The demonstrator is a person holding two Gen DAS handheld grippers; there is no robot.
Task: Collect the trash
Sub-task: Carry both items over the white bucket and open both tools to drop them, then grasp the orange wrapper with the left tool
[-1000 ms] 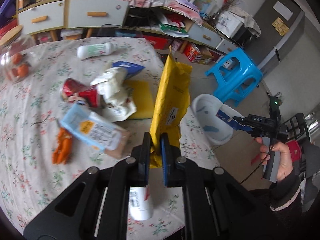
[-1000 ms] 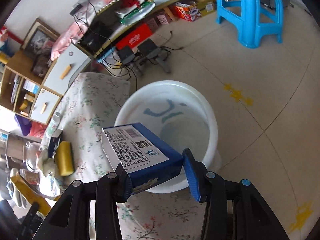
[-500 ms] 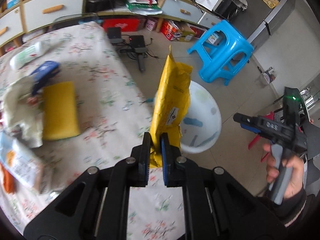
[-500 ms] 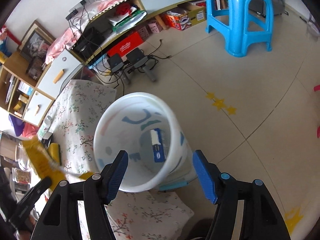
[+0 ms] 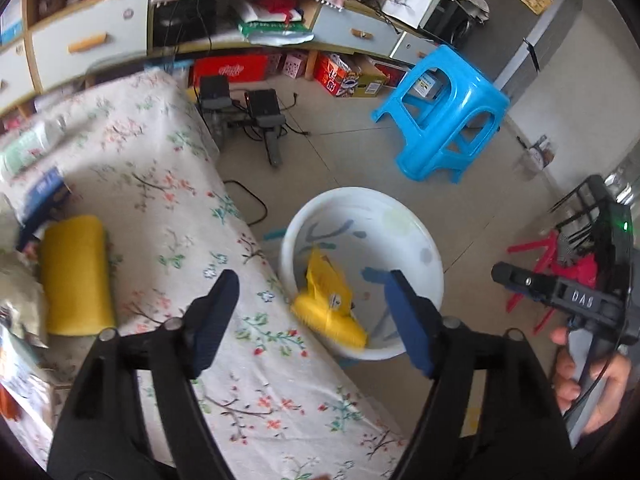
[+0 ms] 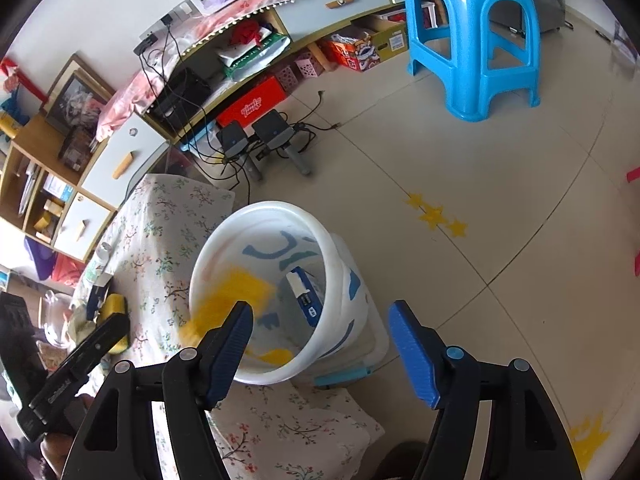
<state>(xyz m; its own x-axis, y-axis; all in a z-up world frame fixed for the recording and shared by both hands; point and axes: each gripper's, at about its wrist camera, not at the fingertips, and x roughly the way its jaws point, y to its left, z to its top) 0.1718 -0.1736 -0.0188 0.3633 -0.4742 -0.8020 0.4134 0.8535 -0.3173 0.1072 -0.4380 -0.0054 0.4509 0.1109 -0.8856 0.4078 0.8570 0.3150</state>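
Note:
A white bin [image 5: 420, 236] stands on the floor beside the flowered table [image 5: 168, 200]. A yellow padded envelope [image 5: 328, 304] drops into it, blurred, leaning over the near rim. My left gripper [image 5: 316, 316] is open and empty above the table edge and bin. In the right wrist view the bin [image 6: 340, 320] holds a blue box [image 6: 306, 296] and the blurred yellow envelope [image 6: 236, 292]. My right gripper [image 6: 320, 340] is open and empty above the bin.
On the table lie a yellow sponge [image 5: 74, 276], a blue box [image 5: 42, 192] and crumpled wrappers at the left edge. A blue stool [image 5: 444, 120] stands on the floor beyond the bin. Two black speakers [image 5: 240, 100] and cables lie near the shelves.
My left gripper has swung over the bin, opened and let the yellow envelope go; it is falling in. My right gripper dropped the blue box into the bin earlier and stays open.

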